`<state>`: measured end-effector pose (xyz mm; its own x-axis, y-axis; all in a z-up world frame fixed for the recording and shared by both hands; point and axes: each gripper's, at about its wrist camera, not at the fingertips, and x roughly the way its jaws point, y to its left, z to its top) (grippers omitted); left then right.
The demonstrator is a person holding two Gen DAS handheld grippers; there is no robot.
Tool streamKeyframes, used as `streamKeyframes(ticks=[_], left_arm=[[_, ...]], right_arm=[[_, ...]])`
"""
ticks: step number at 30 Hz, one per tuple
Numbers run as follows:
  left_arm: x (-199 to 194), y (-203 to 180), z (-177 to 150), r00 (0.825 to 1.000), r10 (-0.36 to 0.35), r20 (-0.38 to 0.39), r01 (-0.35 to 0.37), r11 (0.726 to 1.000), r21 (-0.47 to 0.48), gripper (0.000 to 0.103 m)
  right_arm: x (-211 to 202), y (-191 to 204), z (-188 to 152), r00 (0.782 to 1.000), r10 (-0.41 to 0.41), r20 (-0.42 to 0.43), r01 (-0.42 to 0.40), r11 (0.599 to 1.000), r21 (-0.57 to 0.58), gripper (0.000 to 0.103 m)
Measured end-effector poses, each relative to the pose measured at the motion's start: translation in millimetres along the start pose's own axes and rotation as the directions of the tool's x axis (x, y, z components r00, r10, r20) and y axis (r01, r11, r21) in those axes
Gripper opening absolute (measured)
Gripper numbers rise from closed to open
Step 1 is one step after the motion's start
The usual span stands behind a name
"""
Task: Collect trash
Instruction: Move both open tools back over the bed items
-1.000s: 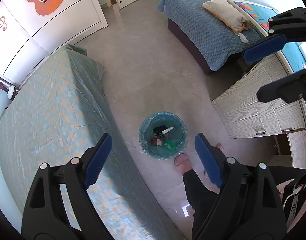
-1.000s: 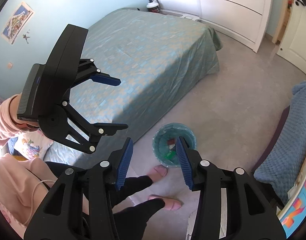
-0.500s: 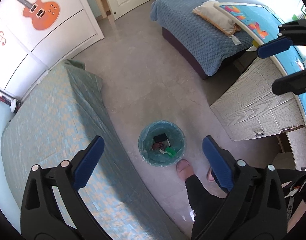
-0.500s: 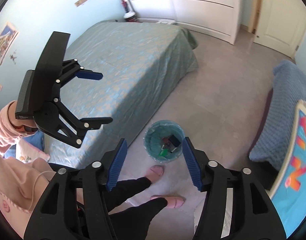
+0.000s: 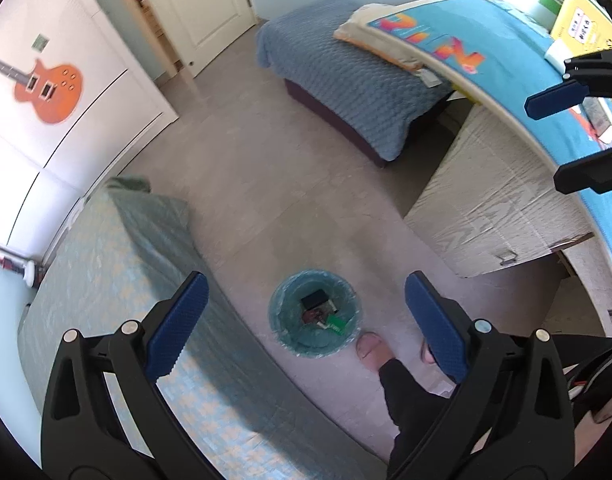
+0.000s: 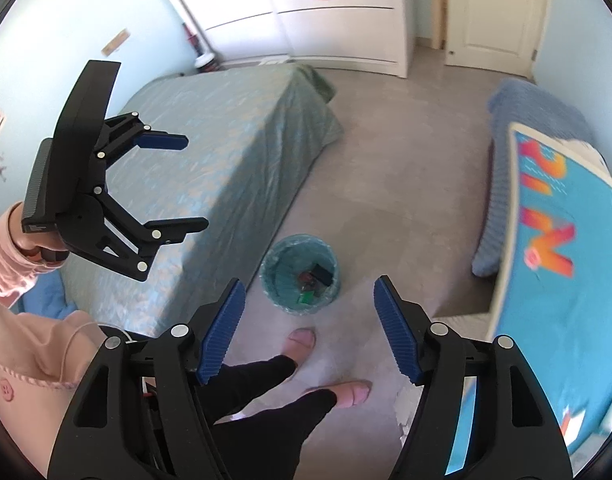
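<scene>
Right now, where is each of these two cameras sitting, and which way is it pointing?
Left wrist view: on the left hand-held gripper, held high, facing down at the trash bin; the person's foot shows.
Right wrist view: on the right hand-held gripper, facing down at the bin beside the green bed; legs and a pink sleeve show.
Both share the bin, the floor and each other's open gripper.

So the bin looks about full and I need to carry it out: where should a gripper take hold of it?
Grip the trash bin at its upper rim, coming straight down from above with one finger inside the wall and one outside. It stands upright and open-topped on the floor, and the side away from the green bed is free.
</scene>
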<state>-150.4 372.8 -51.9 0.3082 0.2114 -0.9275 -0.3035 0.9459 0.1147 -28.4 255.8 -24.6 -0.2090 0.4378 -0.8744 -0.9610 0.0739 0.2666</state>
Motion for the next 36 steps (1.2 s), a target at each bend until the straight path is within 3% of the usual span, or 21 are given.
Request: streamKeyframes(ticks=[8,14,22,30,36], left_arm=[[-3,-45,28,0.999,-0.032,0.020,0.029,0.995,0.100,0.096],[-4,-92,56,0.997,-0.072,0.034,0.062,0.968,0.243,0.096],[-6,-175,96,0.988,-0.151,0.044,0.117,0.894,0.433,0.096],[-1,-268,132,0.976,-0.214,0.024,0.161,0.798,0.581,0.096],[12,-327,153,0.968,-0.251,-0.012,0.200,0.740,0.642,0.096]], right_arm=[[-33,-28,-40,0.997,-0.075,0.031,0.071,0.990,0.124,0.070],[-69,-59,-84,0.987,-0.146,0.064,0.127,0.963,0.240,0.071],[-122,-108,-160,0.962,-0.264,0.072,0.208,0.877,0.433,0.071],[-166,-152,-240,0.931,-0.360,0.058,0.252,0.749,0.613,0.077],[-177,-180,-271,0.918,-0.393,0.040,0.264,0.686,0.678,0.077]])
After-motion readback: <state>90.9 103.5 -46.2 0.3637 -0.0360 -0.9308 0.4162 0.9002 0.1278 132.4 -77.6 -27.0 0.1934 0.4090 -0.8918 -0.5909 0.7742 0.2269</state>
